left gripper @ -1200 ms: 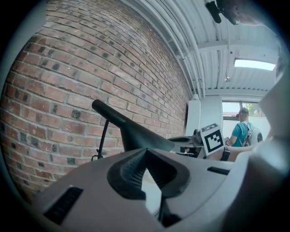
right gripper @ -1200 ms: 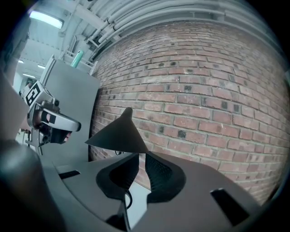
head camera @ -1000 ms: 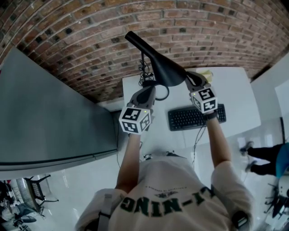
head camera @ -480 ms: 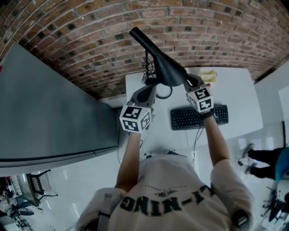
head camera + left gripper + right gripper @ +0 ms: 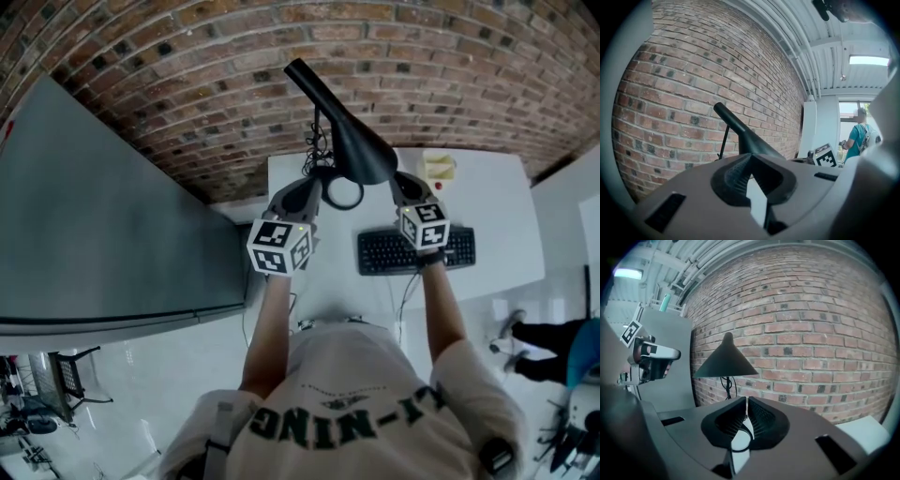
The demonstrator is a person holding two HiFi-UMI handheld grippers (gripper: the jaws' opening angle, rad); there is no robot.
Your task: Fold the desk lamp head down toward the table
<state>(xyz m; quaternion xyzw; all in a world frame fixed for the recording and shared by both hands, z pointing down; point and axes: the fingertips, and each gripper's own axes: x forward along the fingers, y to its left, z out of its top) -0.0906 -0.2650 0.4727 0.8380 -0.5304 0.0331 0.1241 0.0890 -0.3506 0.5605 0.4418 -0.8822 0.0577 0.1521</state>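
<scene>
A black desk lamp with a cone-shaped head (image 5: 354,145) stands at the back of the white table (image 5: 497,206), by the brick wall. In the head view the head slants down toward me, over a dark ring (image 5: 343,193) at the lamp's foot. My left gripper (image 5: 314,184) sits just left of the ring, below the head, with its jaws shut and nothing seen between them (image 5: 751,164). My right gripper (image 5: 396,180) is under the right rim of the head, shut and empty (image 5: 746,401). In the right gripper view the lamp head (image 5: 725,363) stands apart, up and to the left.
A black keyboard (image 5: 417,249) lies on the table under my right hand, and a yellow note pad (image 5: 439,167) at the back. A grey partition (image 5: 103,234) flanks the table on the left. A person (image 5: 857,136) stands far off to the right.
My right gripper has sunk from the rim of the lamp head to just beneath it. The left gripper has shifted slightly toward the ring.
</scene>
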